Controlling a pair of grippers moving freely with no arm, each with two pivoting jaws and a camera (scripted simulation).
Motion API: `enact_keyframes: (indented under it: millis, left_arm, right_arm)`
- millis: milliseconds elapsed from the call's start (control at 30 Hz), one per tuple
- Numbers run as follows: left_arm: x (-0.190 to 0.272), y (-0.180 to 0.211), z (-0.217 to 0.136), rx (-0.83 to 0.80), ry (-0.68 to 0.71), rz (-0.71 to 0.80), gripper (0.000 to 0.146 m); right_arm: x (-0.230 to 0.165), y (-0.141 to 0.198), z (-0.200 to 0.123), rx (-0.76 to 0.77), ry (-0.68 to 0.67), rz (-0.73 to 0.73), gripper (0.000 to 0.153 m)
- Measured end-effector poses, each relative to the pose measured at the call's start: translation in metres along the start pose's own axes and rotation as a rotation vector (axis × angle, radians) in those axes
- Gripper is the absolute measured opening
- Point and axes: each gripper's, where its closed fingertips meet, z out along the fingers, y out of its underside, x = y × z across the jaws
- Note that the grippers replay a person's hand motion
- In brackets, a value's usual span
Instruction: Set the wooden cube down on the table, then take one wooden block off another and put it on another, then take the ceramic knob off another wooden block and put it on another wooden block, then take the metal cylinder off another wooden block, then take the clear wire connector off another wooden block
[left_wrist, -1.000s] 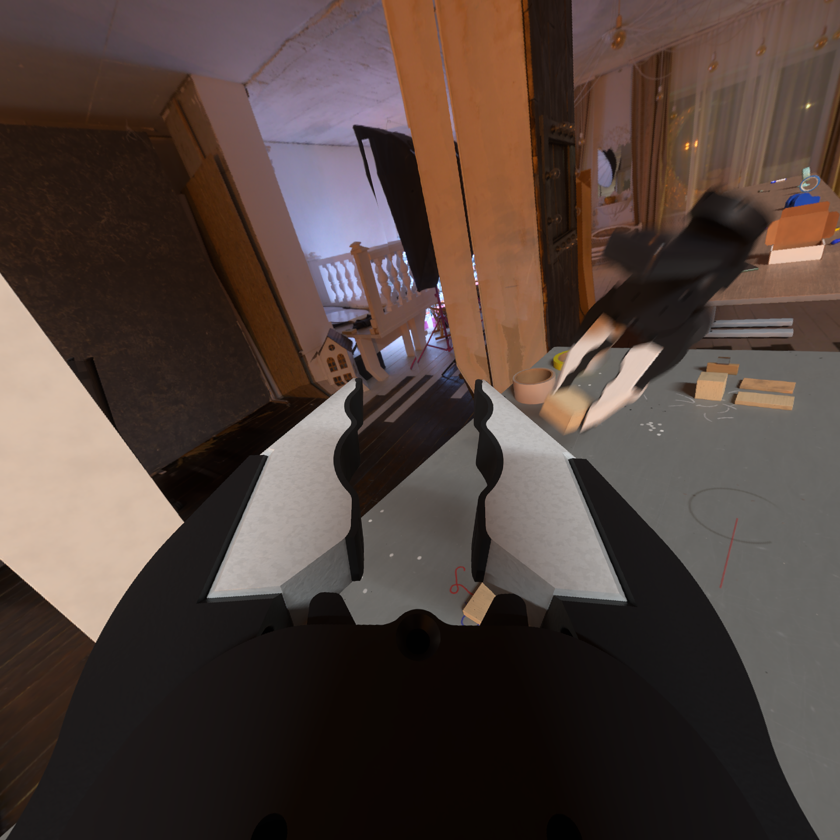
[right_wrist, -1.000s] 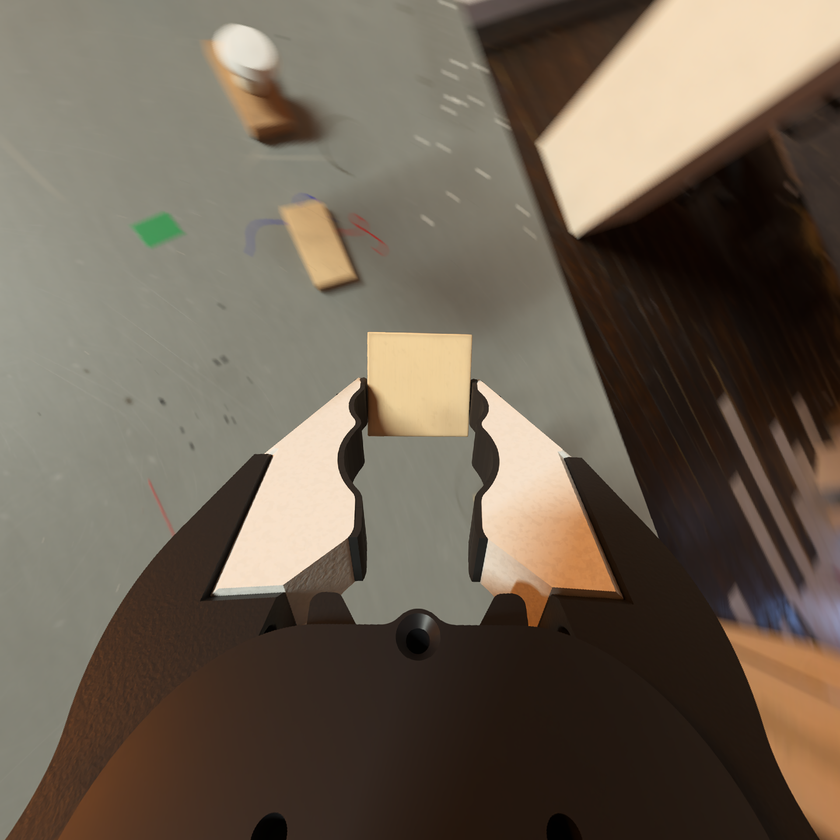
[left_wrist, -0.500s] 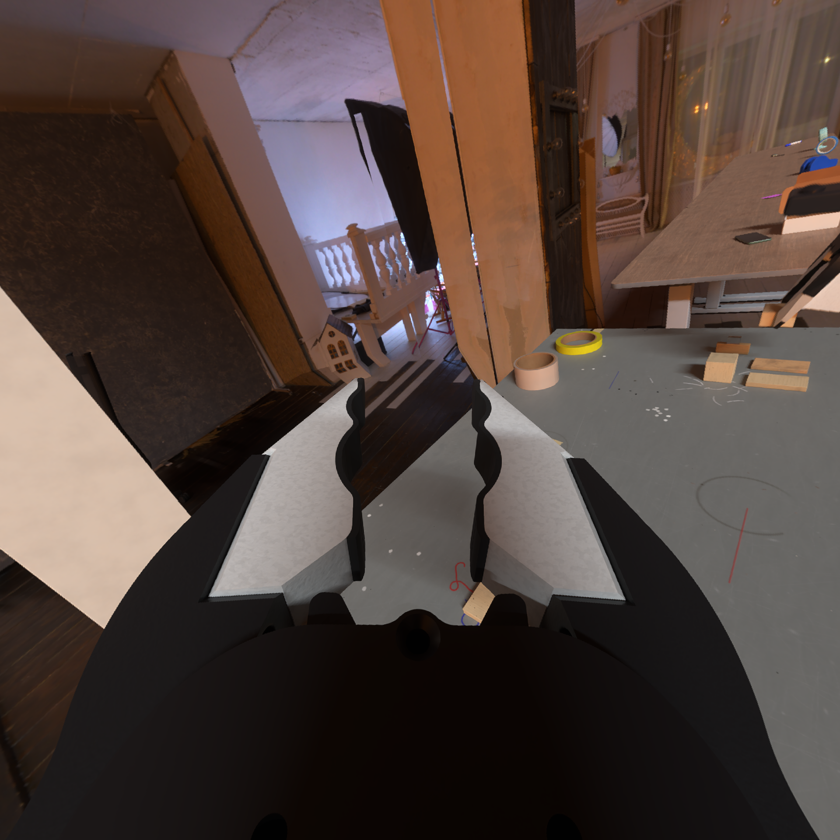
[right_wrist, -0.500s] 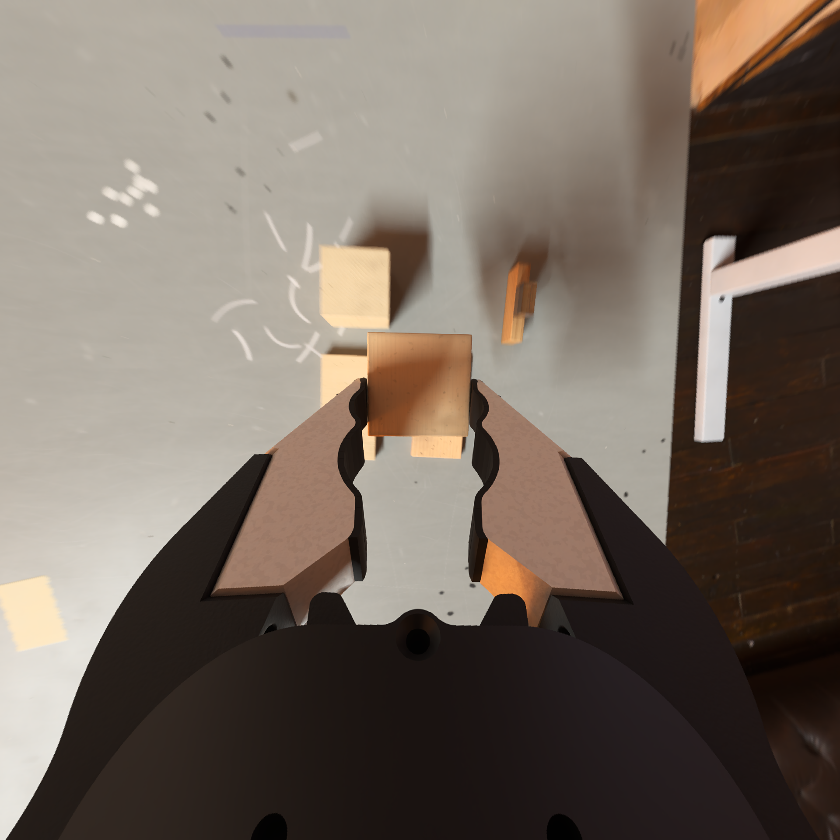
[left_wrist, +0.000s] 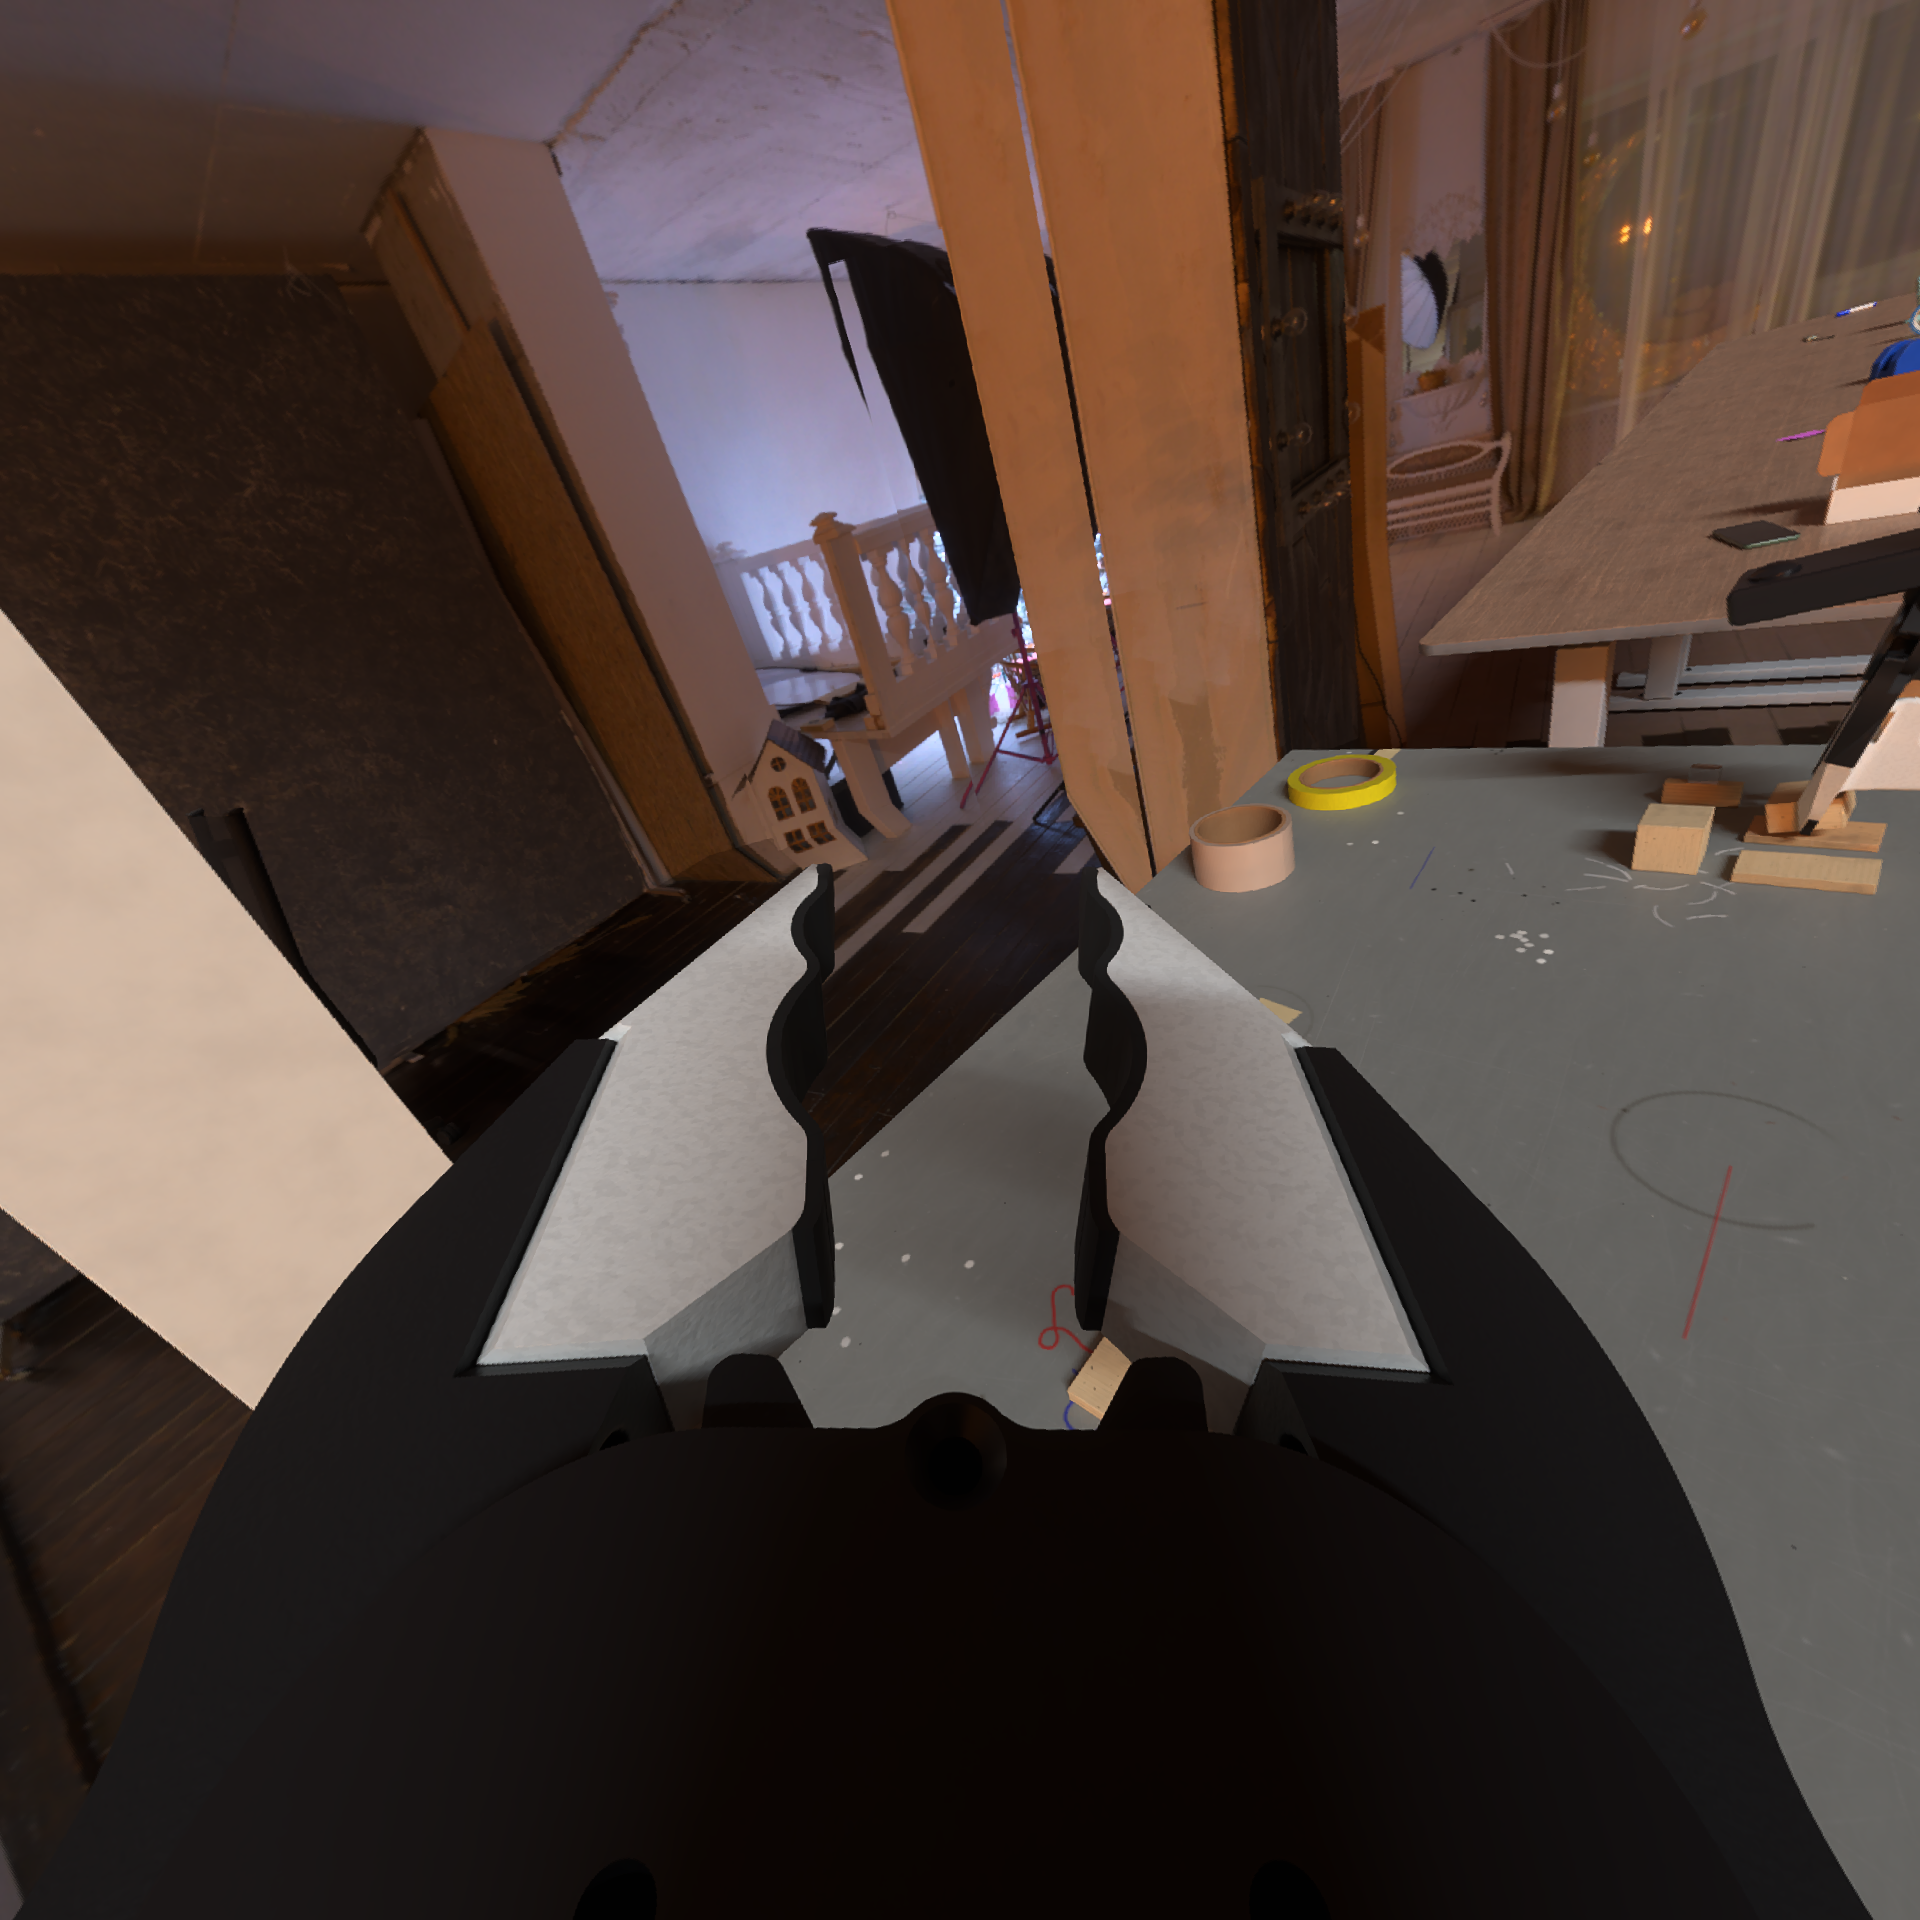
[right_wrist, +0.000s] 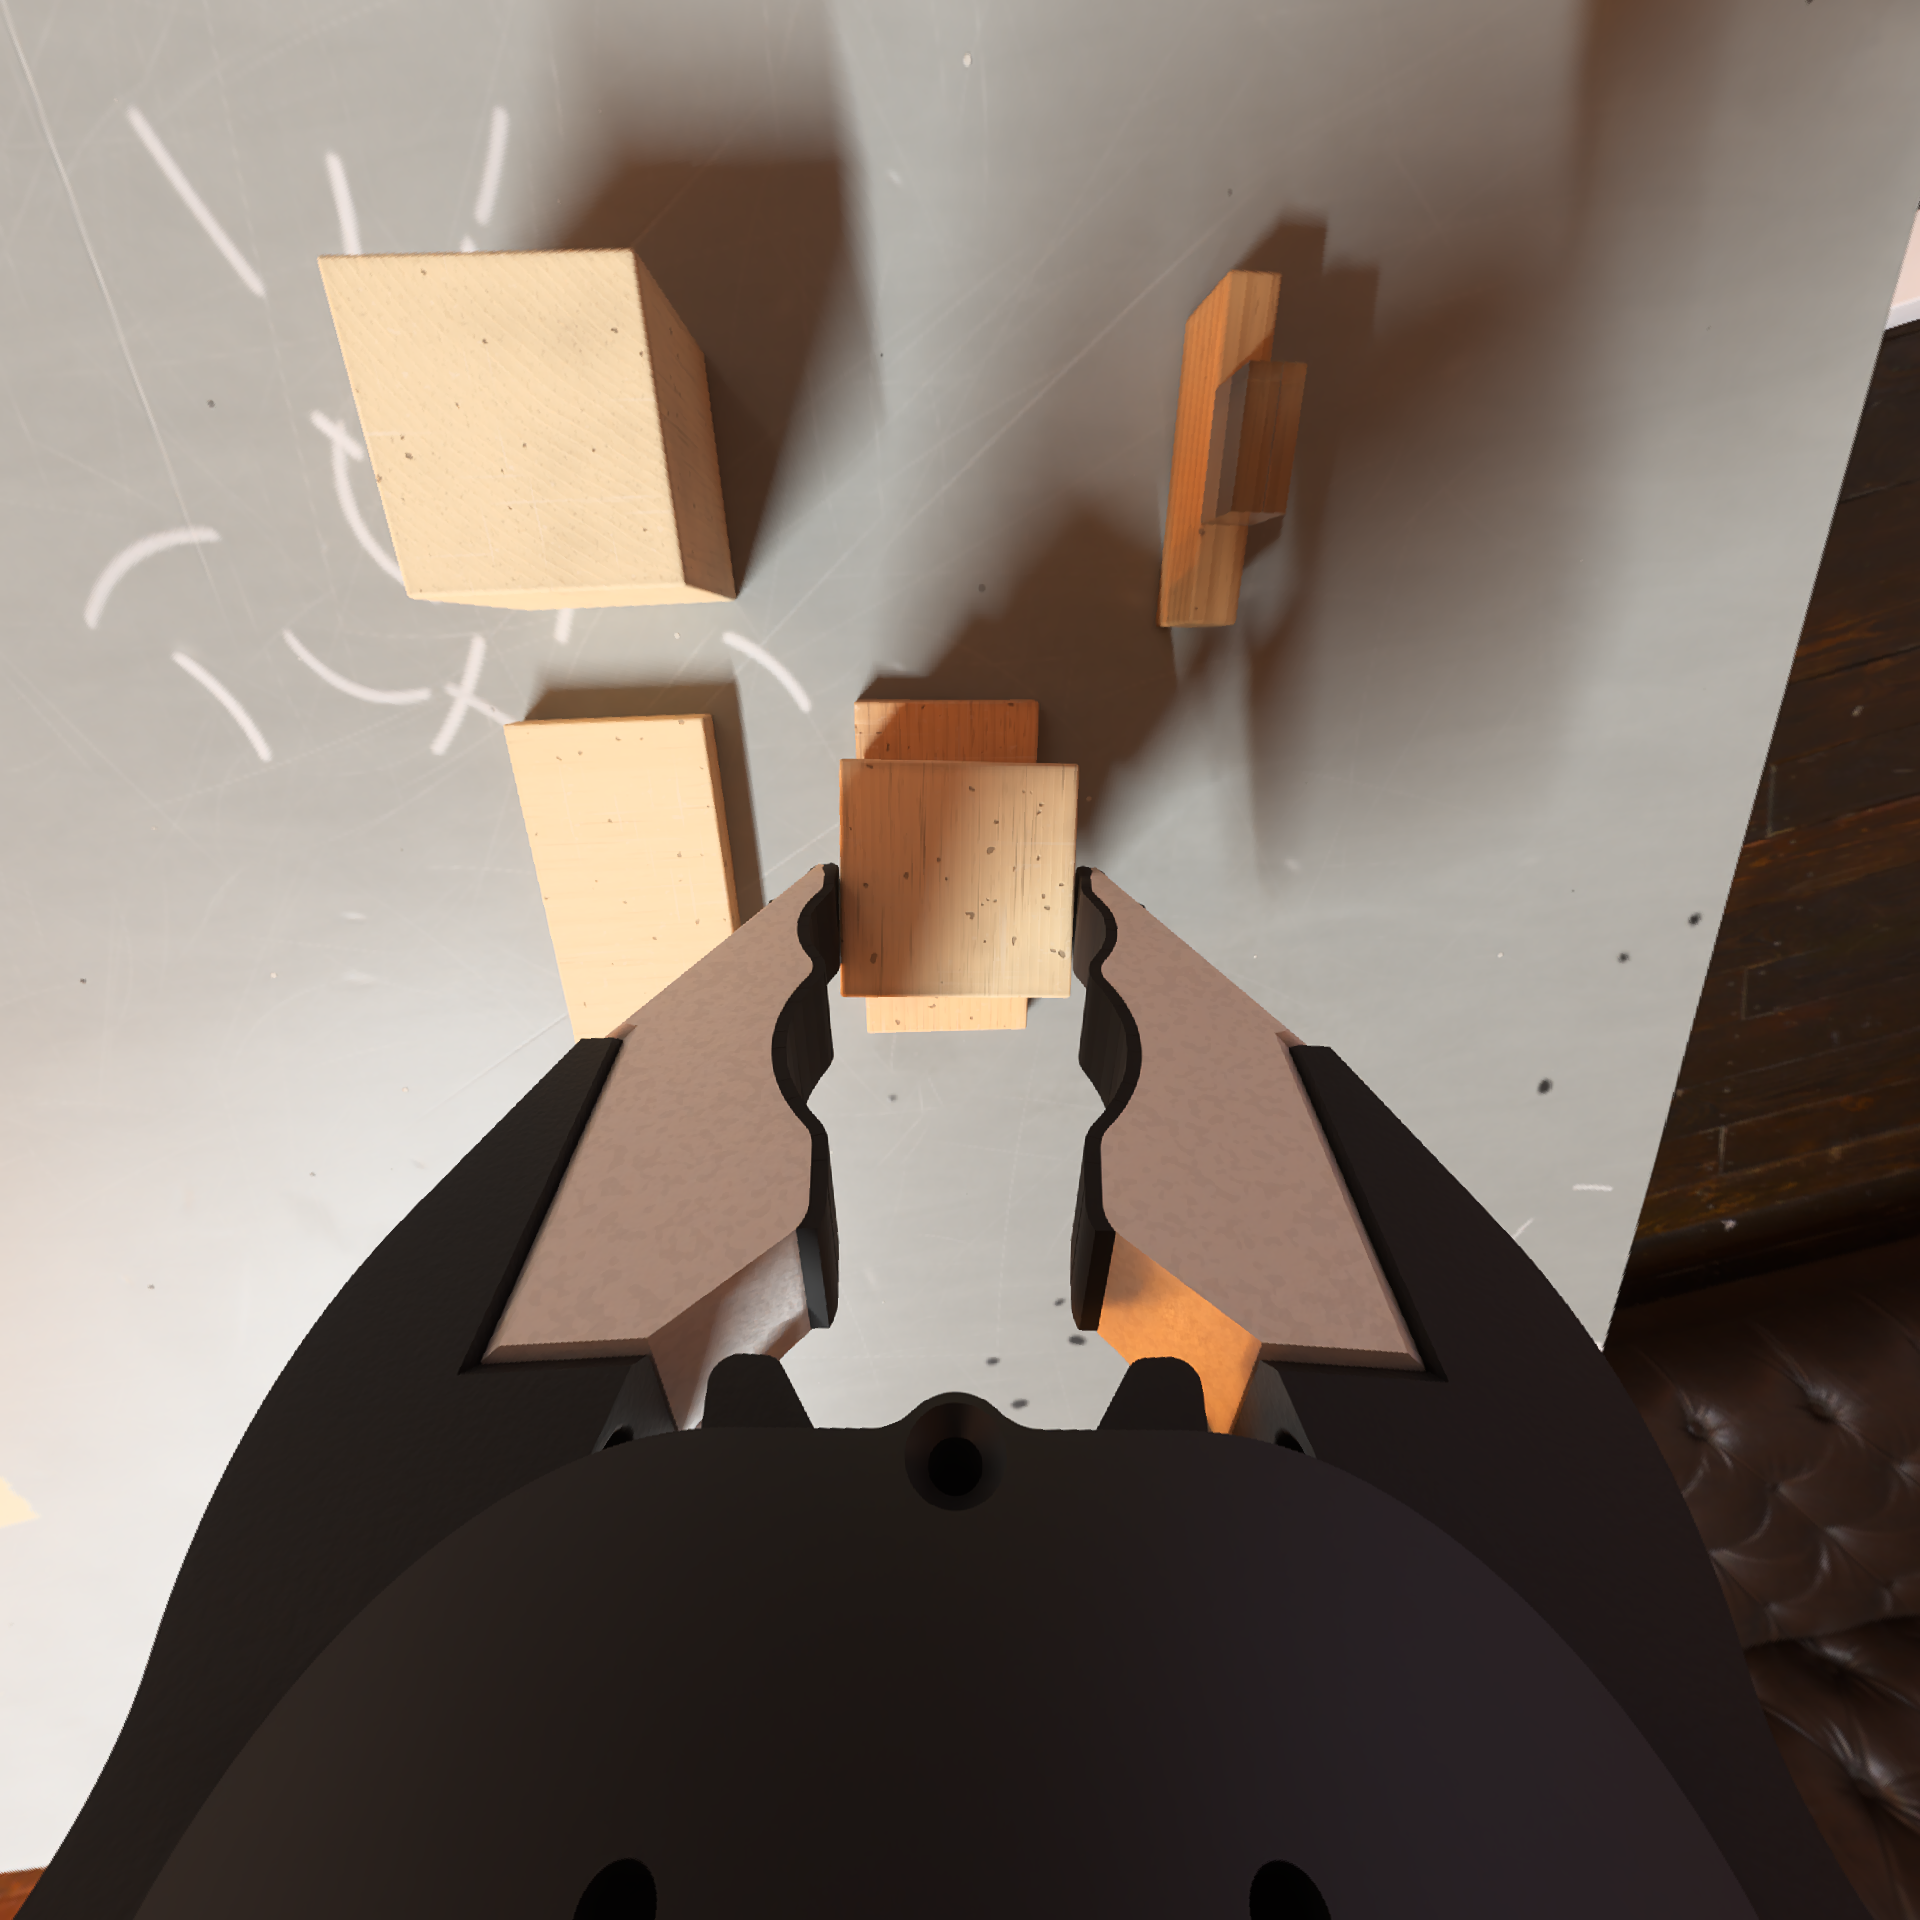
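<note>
My right gripper (right_wrist: 956, 914) is shut on a small wooden block (right_wrist: 956, 831) and holds it right over a flat wooden block (right_wrist: 945, 729), which shows past it at front and back. A big wooden cube (right_wrist: 520, 426) stands on the grey table (right_wrist: 208, 1039) to the far left. Another flat block (right_wrist: 623, 862) lies left of my fingers. A third flat block (right_wrist: 1205, 561) at the right bears a small clear piece (right_wrist: 1257, 442). My left gripper (left_wrist: 956, 914) is open and empty above the table's left edge. In its view the right gripper (left_wrist: 1829, 790) shows far right by the cube (left_wrist: 1671, 837).
A beige tape roll (left_wrist: 1242, 847) and a yellow one (left_wrist: 1341, 781) lie at the table's far edge. A small wooden piece (left_wrist: 1099, 1377) lies under my left gripper. The table's right edge (right_wrist: 1766, 727) drops to dark floor. White chalk marks surround the cube.
My right gripper has carried the wooden block across the table to the group of blocks and come down close over the flat block. My left gripper has hardly moved.
</note>
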Motion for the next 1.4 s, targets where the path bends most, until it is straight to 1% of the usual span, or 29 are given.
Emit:
enact_keyframes:
  millis: [167, 467, 567, 633, 667, 733, 800, 867, 900, 967, 1033, 1100, 1167, 1233, 1333, 1400]
  left_arm:
    - [-0.002, -0.001, -0.001, 0.008, -0.001, -0.007, 0.047]
    - [-0.002, -0.003, -0.006, 0.022, 0.006, -0.004, 0.047]
    - [-0.003, -0.004, -0.009, 0.031, 0.007, -0.011, 0.047]
    - [-0.005, -0.005, -0.012, 0.039, 0.005, -0.016, 0.047]
    - [-0.006, -0.005, -0.013, 0.043, 0.003, -0.018, 0.047]
    - [-0.01, -0.006, -0.018, 0.054, -0.005, -0.022, 0.047]
    - [-0.016, -0.007, -0.022, 0.064, -0.026, -0.03, 0.047]
    - [-0.023, -0.006, -0.027, 0.064, -0.059, -0.034, 0.047]
    - [-0.026, -0.006, -0.03, 0.061, -0.077, -0.032, 0.047]
    - [-0.032, -0.003, -0.036, 0.049, -0.111, -0.026, 0.047]
    - [-0.039, 0.002, -0.044, 0.029, -0.145, -0.025, 0.046]
    - [-0.049, 0.006, -0.054, 0.01, -0.2, -0.023, 0.046]
    - [-0.06, 0.01, -0.066, 0.001, -0.255, -0.03, 0.046]
    - [-0.068, 0.012, -0.078, 0.007, -0.289, -0.047, 0.046]
    - [-0.08, 0.015, -0.097, 0.006, -0.361, -0.064, 0.047]
    - [-0.086, 0.014, -0.108, 0.021, -0.407, -0.07, 0.047]
  right_arm:
    - [0.0, 0.0, 0.002, -0.031, 0.014, -0.006, 0.045]
    - [-0.001, 0.01, 0.004, -0.185, -0.011, -0.014, 0.045]
    - [-0.001, 0.005, -0.001, -0.146, 0.001, -0.005, 0.045]
    - [-0.001, 0.0, -0.015, -0.091, 0.028, -0.005, 0.053]
    - [-0.002, -0.001, -0.027, -0.066, 0.052, -0.009, 0.054]
    - [-0.008, -0.008, -0.059, -0.004, 0.096, -0.028, 0.055]
    - [-0.027, -0.021, -0.1, 0.087, 0.129, -0.065, 0.055]
    - [-0.068, -0.045, -0.146, 0.216, 0.131, -0.163, 0.054]
    - [-0.098, -0.059, -0.166, 0.284, 0.103, -0.245, 0.054]
    - [-0.179, -0.084, -0.196, 0.395, -0.002, -0.487, 0.054]
    - [-0.275, -0.098, -0.21, 0.471, -0.169, -0.803, 0.056]
    - [-0.36, -0.104, -0.211, 0.506, -0.303, -1.053, 0.057]
    - [-0.434, -0.113, -0.205, 0.528, -0.382, -1.213, 0.058]
    - [-0.503, -0.12, -0.196, 0.594, -0.465, -1.367, 0.059]
    - [-0.592, -0.121, -0.177, 0.661, -0.611, -1.529, 0.059]
    - [-0.641, -0.119, -0.158, 0.645, -0.714, -1.588, 0.059]
